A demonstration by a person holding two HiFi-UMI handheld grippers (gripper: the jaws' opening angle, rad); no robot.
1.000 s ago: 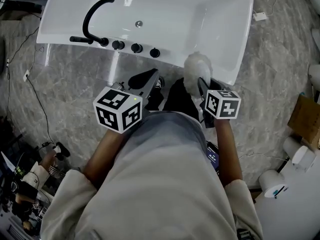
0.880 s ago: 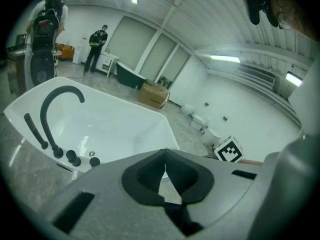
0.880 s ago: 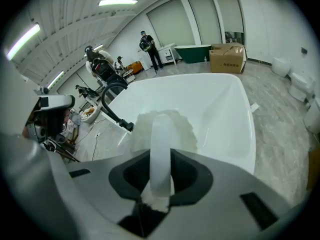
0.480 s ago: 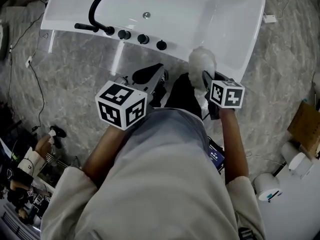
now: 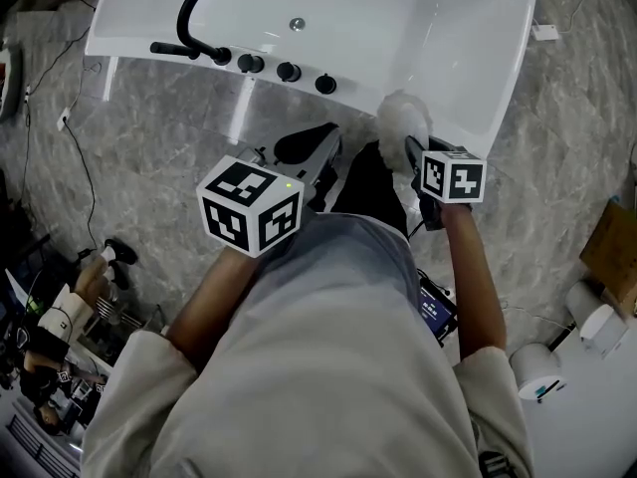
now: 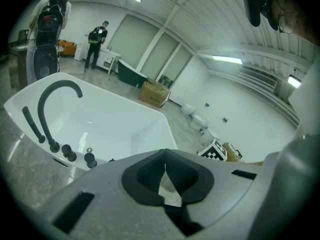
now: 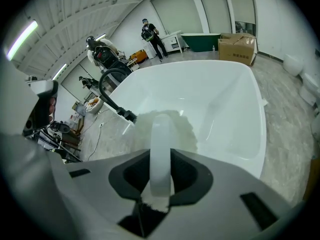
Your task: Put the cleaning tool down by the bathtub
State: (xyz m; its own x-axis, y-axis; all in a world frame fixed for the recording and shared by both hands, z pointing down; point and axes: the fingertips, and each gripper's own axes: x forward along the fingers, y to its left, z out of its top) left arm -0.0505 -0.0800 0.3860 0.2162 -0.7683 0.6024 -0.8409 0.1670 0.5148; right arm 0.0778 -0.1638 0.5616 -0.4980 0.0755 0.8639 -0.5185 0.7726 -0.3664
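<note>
The white bathtub (image 5: 448, 28) with a black faucet (image 5: 194, 13) lies on the grey stone floor in front of me. The cleaning tool (image 5: 403, 122) has a fluffy white head and a white handle, and hangs at the tub's near rim. My right gripper (image 5: 411, 155) is shut on that handle. In the right gripper view the handle (image 7: 160, 154) stands between the pads, with the fluffy head (image 7: 167, 129) beyond it over the tub (image 7: 220, 109). My left gripper (image 5: 314, 149) hovers left of it, above the floor beside the tub. Its pads (image 6: 150, 176) meet with nothing between them.
Black knobs (image 5: 289, 71) line the tub's near rim. Cables (image 5: 60, 157) trail over the floor at the left, where another person's hand (image 5: 95, 277) and gear show. A cardboard box (image 5: 609, 242) and white fixtures (image 5: 542, 366) stand at the right. People (image 6: 95, 39) stand far off.
The right gripper has sunk a little with the cleaning tool beside the tub's rim. The head view has shifted slightly. The left gripper has stayed put.
</note>
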